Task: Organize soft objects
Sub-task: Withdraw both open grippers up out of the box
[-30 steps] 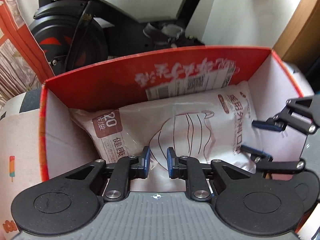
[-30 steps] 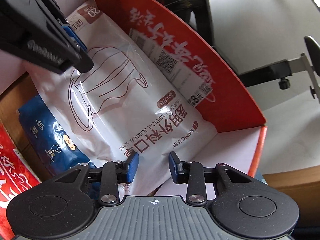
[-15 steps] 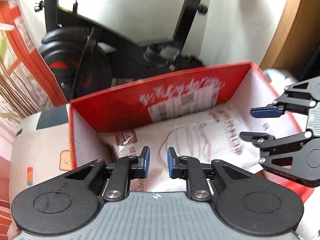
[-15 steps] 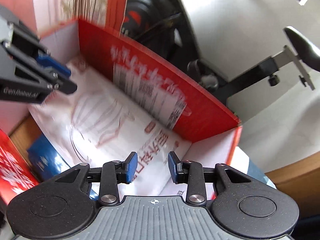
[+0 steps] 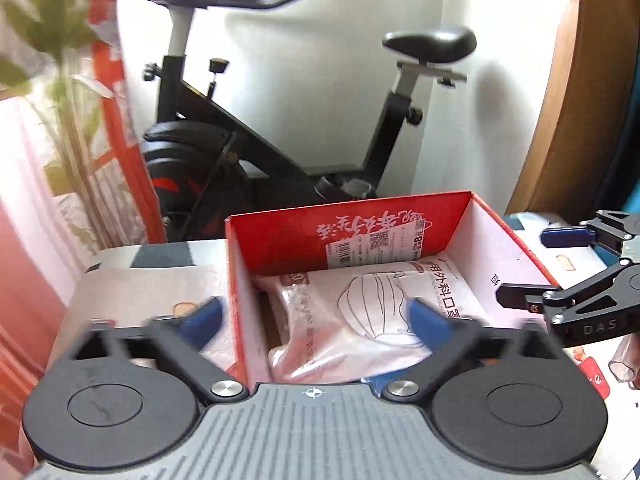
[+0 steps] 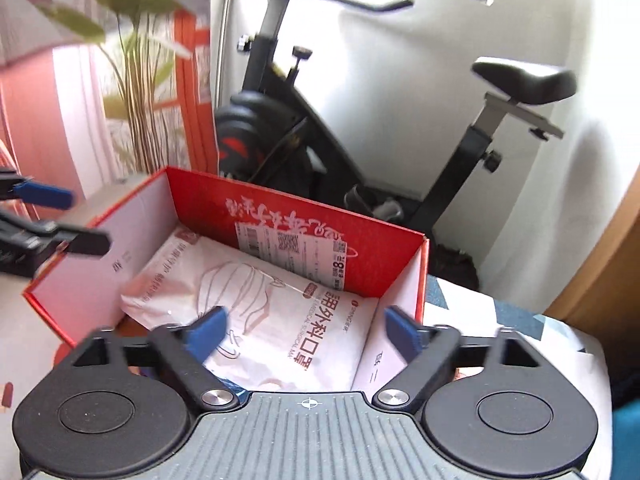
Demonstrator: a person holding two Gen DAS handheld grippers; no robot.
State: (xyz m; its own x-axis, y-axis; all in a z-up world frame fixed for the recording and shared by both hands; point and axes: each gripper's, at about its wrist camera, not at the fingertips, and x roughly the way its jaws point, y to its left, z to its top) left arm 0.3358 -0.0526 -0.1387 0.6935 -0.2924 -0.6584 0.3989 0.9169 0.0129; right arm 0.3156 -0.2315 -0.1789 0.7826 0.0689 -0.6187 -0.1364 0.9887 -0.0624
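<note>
A white pack of surgical masks (image 5: 360,312) (image 6: 280,320) lies inside the red cardboard box (image 5: 280,240) (image 6: 208,208), against its back wall. A blue pack (image 6: 232,386) peeks out from under it. My left gripper (image 5: 316,320) hangs above the box's near left side, its jaws opening wide and blurred, with nothing between the pads. My right gripper (image 6: 306,328) hovers over the box's near right side, jaws also opening and holding nothing. Each gripper shows in the other's view, the right gripper (image 5: 524,264) at the right edge and the left gripper (image 6: 86,220) at the left edge, both spread apart.
A black exercise bike (image 5: 280,152) (image 6: 320,128) stands right behind the box against a white wall. A leafy plant (image 6: 136,80) and red panels rise at the left. A wooden frame (image 5: 560,120) runs up the right. The box rests on a patterned cloth surface (image 5: 132,292).
Both grippers rose and drew back from the box, tilting up so the bike fills the view. Both sets of jaws went from nearly closed to wide apart. The mask pack stays in the box.
</note>
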